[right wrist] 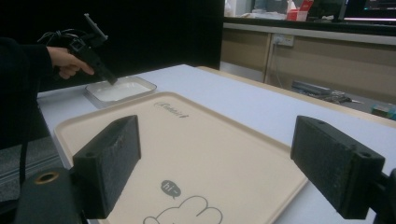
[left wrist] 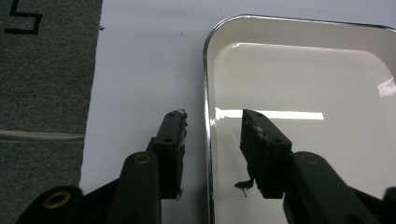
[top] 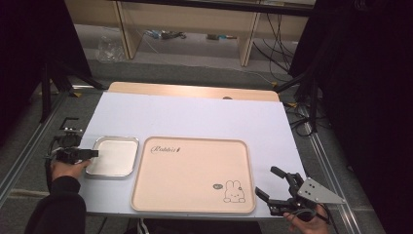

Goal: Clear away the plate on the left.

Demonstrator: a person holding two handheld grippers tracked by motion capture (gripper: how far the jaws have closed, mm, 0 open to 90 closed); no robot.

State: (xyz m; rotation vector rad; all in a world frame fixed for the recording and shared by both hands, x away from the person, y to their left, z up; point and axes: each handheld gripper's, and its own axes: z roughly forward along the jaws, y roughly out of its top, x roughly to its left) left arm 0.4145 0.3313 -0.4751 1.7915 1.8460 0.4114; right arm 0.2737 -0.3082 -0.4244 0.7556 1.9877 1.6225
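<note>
Left gripper [left wrist: 212, 126]: jaws apart, straddling the metal tray's [left wrist: 299, 70] left rim, at the desk's left edge.
Right gripper [top: 272, 187]: jaws wide apart, beside the beige tray's [top: 192, 170] right near corner.
Nearer hand: left.

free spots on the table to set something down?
Widest bare patch: the white sheet beyond both trays to its far edge. The rabbit tray is empty too. Tight: the near-left corner, where the left claw straddles the small metal tray's rim.
</note>
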